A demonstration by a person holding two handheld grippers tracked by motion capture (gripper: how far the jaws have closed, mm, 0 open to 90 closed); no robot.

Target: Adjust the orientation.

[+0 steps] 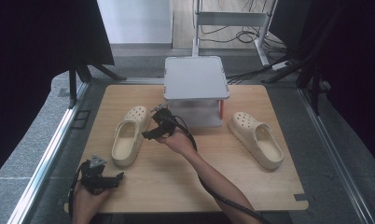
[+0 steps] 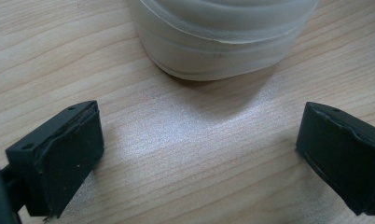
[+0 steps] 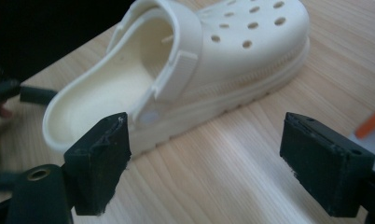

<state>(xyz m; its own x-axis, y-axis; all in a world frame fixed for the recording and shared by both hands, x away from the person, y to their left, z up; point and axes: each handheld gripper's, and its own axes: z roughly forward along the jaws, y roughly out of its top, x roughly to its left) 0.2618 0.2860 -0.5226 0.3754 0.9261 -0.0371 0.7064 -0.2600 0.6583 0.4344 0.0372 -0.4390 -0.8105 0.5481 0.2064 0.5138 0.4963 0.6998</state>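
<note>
Right tool [image 1: 150, 134], jaws apart and empty, is just beside the left clog [image 1: 128, 136] near the grey stand [image 1: 195, 77], so we're still on the approach, next we close on its strap.

A lab recording bench, not a home.
A wooden board [image 1: 195, 186] sits in a metal frame [image 1: 45, 158], black curtains [image 1: 31, 46] hang on both sides, loose cables [image 1: 241, 32] run over grey carpet [image 1: 139, 51], and a metal stand [image 1: 232, 18] rises behind.
</note>
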